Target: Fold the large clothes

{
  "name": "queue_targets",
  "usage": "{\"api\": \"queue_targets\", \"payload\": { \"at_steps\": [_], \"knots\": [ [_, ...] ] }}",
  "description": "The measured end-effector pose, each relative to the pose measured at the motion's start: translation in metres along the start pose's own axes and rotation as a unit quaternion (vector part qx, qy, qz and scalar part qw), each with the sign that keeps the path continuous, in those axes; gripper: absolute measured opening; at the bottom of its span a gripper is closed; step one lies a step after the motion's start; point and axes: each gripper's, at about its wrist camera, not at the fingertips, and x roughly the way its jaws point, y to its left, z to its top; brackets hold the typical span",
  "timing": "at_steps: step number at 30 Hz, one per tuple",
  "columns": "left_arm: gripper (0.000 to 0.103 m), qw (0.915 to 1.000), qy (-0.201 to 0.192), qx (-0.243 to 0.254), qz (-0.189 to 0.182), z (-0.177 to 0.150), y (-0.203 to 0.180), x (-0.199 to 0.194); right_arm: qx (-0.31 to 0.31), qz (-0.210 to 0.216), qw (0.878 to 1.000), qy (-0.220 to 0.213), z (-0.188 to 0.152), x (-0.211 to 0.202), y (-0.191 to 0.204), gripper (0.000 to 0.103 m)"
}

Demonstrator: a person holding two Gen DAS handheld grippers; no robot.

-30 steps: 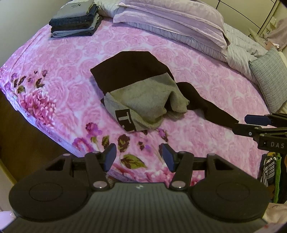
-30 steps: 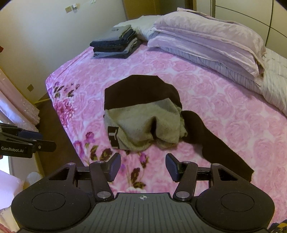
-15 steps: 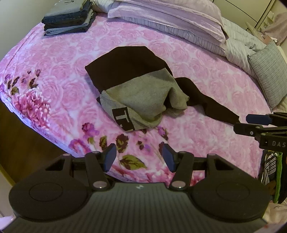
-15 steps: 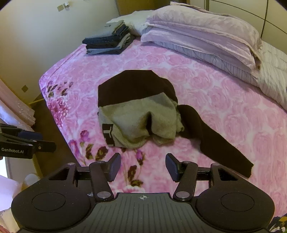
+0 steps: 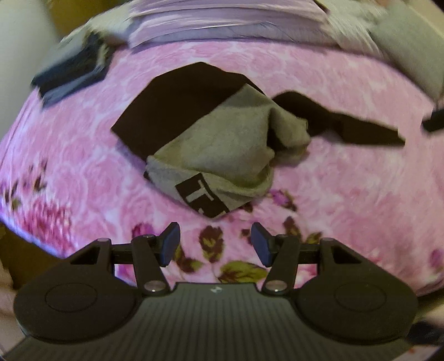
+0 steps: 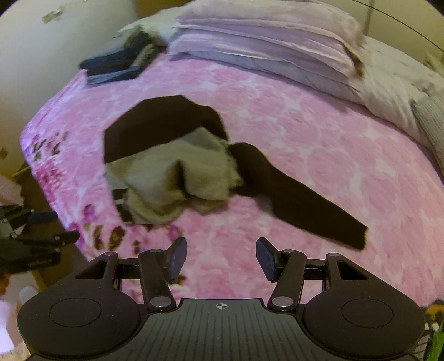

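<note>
A crumpled grey and dark brown sweatshirt lies in a heap in the middle of the pink floral bedspread. One dark sleeve stretches out flat to the right. A dark patch with a pale letter T shows at the near hem. My left gripper hovers open just short of that hem, with nothing between its fingers. My right gripper is open too, over the bedspread near the sleeve. Both views are motion-blurred.
A stack of folded dark clothes sits at the bed's far left corner. Lilac pillows and folded bedding line the far side. The bed's edge drops off at the left.
Both grippers have moved forward over the bed toward the sweatshirt, which now looks larger and closer. Both stay open. The sweatshirt itself has not moved.
</note>
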Motion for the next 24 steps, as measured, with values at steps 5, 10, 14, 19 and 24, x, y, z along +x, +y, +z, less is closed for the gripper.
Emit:
{"api": "queue_targets", "payload": {
  "at_steps": [5, 10, 14, 19, 24],
  "knots": [
    [0.052, 0.9906, -0.032, 0.132, 0.018, -0.005, -0.033, 0.046, 0.040, -0.033, 0.999, 0.004, -0.012, 0.004, -0.032, 0.052],
    [0.052, 0.9666, -0.055, 0.248, 0.034, -0.010, -0.065, 0.098, 0.086, -0.069, 0.994, 0.021, -0.032, 0.010, -0.062, 0.052],
    [0.052, 0.9478, -0.051, 0.311, 0.046, -0.015, -0.078, 0.141, 0.114, -0.091, 0.989, 0.038, -0.050, 0.015, -0.080, 0.052],
    [0.050, 0.9328, -0.060, 0.350, 0.062, -0.022, -0.081, 0.178, 0.133, -0.112, 0.983, 0.055, -0.062, 0.026, -0.091, 0.052],
    [0.014, 0.9225, -0.090, 0.370, 0.062, -0.019, -0.071, 0.187, 0.133, -0.120, 0.982, 0.062, -0.060, 0.047, -0.092, 0.052]
  ]
}}
